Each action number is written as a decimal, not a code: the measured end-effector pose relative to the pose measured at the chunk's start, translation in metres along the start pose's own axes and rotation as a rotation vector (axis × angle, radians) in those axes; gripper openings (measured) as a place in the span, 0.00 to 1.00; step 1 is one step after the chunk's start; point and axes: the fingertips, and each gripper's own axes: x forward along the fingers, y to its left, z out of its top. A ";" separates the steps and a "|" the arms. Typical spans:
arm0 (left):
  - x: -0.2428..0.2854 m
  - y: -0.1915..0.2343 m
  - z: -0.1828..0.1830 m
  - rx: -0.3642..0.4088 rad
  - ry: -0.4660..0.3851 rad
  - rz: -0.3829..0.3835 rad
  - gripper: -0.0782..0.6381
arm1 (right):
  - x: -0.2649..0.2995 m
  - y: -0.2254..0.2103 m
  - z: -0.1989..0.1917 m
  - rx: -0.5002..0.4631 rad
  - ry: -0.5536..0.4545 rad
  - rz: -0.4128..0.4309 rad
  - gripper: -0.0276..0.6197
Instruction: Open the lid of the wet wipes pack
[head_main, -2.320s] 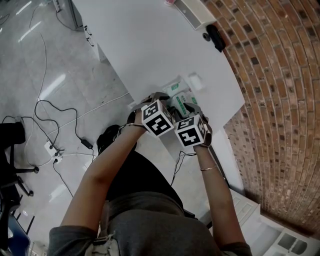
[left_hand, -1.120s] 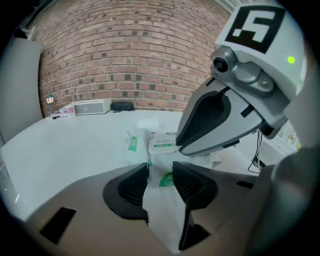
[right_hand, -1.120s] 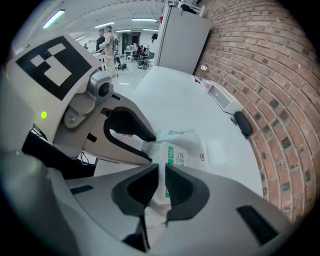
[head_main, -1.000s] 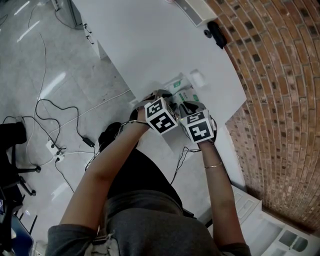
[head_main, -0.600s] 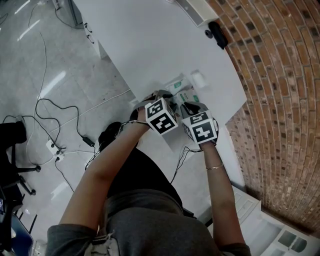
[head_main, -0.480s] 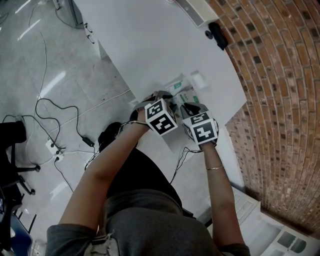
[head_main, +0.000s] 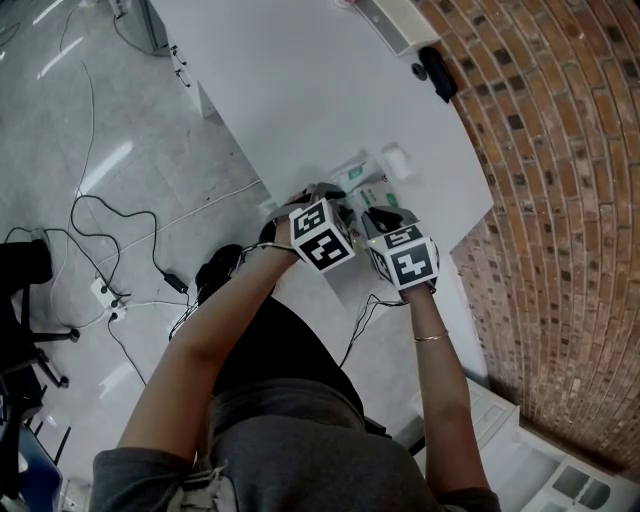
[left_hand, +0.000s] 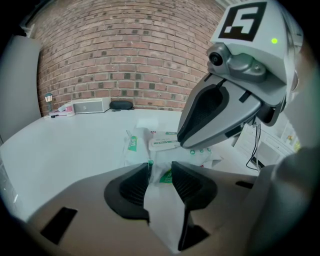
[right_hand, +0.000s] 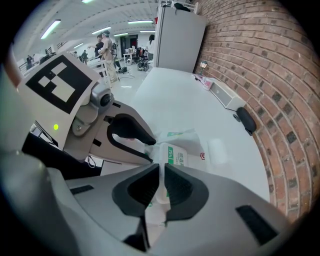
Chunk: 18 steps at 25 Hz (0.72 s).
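White crinkly wet wipes pack (head_main: 358, 178) bears rectangular lid (right_hand: 177, 156).

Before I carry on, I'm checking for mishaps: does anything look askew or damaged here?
Nothing spilled or damaged. Only the wet wipes pack looks rumpled: its soft wrapper bunches between the left gripper's closing jaws, near the table edge.

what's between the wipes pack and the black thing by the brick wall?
A small white block sits just past the wet wipes pack. Beyond it the white table is bare up to the black object. The head view shows this best.
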 end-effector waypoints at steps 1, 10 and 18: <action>0.000 0.000 0.000 0.000 0.001 0.000 0.33 | 0.000 0.000 0.000 0.002 0.000 0.001 0.10; 0.001 0.000 -0.001 0.016 0.008 0.000 0.33 | -0.001 -0.001 0.000 0.037 -0.005 0.019 0.10; 0.001 0.000 -0.001 0.016 0.011 -0.002 0.32 | -0.003 0.000 0.000 0.054 -0.008 0.026 0.09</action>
